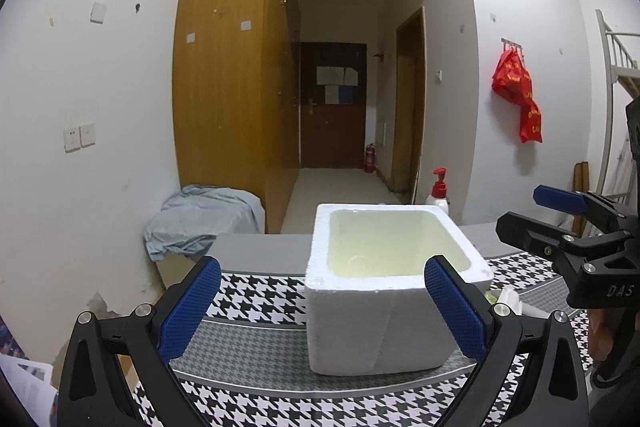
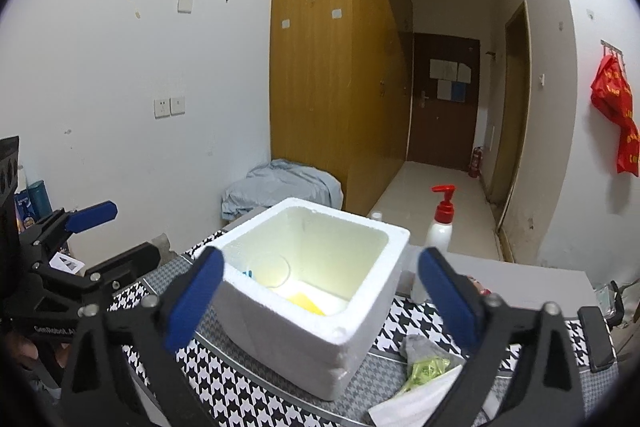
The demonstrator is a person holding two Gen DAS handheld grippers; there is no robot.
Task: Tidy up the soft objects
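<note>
A white foam box stands open-topped on the houndstooth table cloth. In the right wrist view the foam box holds a yellow piece, a clear round item and something with blue print. To the box's right on the cloth lie a green and grey soft item and a white piece. My left gripper is open just before the box, with nothing between its blue pads. My right gripper is open too, to the right of the box and off the cloth, and nothing is held.
A white pump bottle with a red top stands behind the box, with a small white bottle beside it. A blue-grey cloth drapes over something by the wall. A wooden wardrobe and a corridor lie beyond the table.
</note>
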